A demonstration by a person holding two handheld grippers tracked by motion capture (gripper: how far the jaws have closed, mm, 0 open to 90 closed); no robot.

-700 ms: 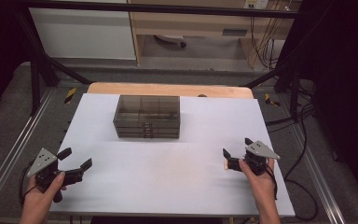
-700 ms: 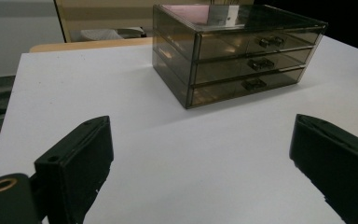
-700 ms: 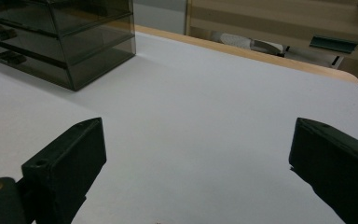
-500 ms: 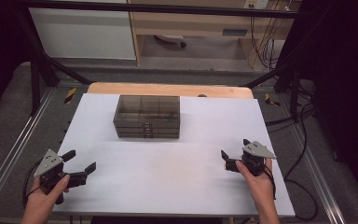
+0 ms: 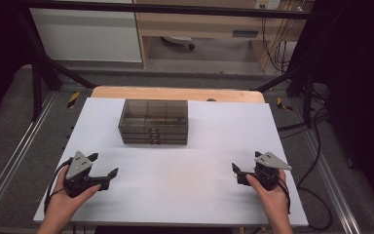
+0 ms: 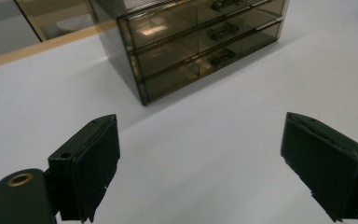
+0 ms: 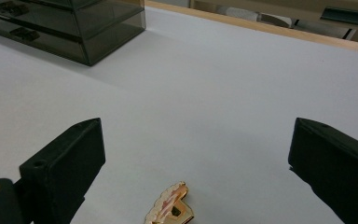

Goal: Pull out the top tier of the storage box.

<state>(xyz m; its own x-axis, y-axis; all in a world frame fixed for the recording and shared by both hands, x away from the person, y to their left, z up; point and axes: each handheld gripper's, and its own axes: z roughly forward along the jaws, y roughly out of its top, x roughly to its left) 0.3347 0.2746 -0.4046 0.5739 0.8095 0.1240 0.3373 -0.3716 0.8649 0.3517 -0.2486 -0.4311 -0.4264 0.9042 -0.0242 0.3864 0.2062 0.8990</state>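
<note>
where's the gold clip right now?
In the right gripper view, the small gold hair clip lies on the white table between the open right claw, apart from the smoky plastic drawer box.

Your left gripper [image 6: 205,172] stands with both black jaws wide apart, one rising at the lower left of the view, the other at the lower right. Nothing lies between them; bare white table surface [image 6: 223,135] fills the gap. Ahead and well apart from the jaws you have a smoked, see-through drawer unit [image 6: 200,44], standing upright on the white surface, its near corner turned toward you. Three stacked drawers show on its front, each with a small dark handle [image 6: 223,55]. Beyond the white surface runs a wooden edge [image 6: 37,46].
</note>
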